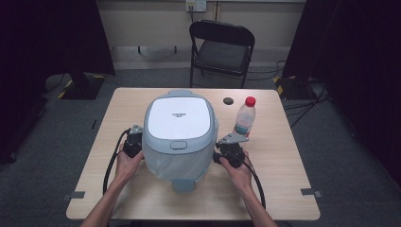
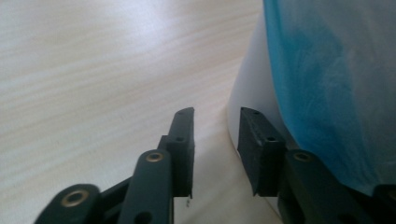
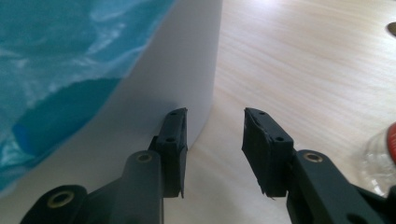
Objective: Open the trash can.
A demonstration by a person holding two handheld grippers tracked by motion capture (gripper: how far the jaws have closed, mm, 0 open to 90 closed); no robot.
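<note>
A grey and white rice cooker point(image 1: 178, 132) stands in the middle of the wooden table point(image 1: 283, 179), lid shut, its front wrapped in thin bluish plastic film point(image 2: 336, 84). My left gripper point(image 1: 135, 131) sits low at the cooker's left side. In the left gripper view it point(image 2: 215, 114) is open with bare table between the jaws, and its right finger point(image 2: 257, 144) lies close against the cooker's white wall point(image 2: 247, 93). My right gripper point(image 1: 231, 139) sits at the cooker's right side. It point(image 3: 215, 114) is open and empty, its left finger point(image 3: 173, 140) by the white wall point(image 3: 187, 70).
A clear water bottle point(image 1: 245, 117) with a red cap stands just beyond my right gripper, and its edge point(image 3: 380, 158) reaches into the right gripper view. A small dark disc point(image 1: 228, 100) lies behind it. A black folding chair point(image 1: 221, 47) stands past the table's far edge.
</note>
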